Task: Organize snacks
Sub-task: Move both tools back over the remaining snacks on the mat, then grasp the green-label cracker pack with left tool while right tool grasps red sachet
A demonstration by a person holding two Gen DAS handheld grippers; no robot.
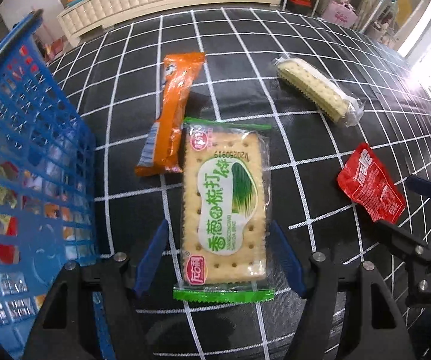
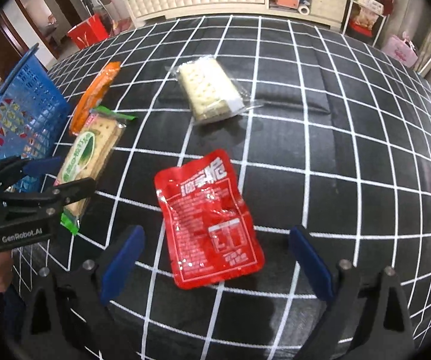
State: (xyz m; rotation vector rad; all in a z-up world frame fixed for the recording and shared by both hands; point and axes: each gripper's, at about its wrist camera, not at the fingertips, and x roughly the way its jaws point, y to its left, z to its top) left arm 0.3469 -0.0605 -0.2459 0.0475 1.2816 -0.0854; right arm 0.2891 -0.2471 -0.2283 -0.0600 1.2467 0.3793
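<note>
Green-trimmed clear plastic wraps the flat pack of scallion soda crackers, which lies on the black quilted cover with white grid lines, its lower half between the blue pads of the left gripper. The jaws stand about half open, one pad on each long side of the pack and, as far as the left wrist view shows, not yet pressing on it — nothing is held. Touching the pack's upper left corner, at about eleven o'clock from it, lies a long orange foil snack bar; at two o'clock, well apart, a clear sleeve of pale stacked crackers. At three o'clock lies a red foil sachet, and the right gripper hangs over it with jaws spread wide, the sachet between its pads but clear of both. At nine o'clock stands the blue plastic lattice basket, with several wrapped snacks showing through its wall. So the sorting looks partly done — four packets are still out on the cover, and both grippers seem poised to close on one each.
</note>
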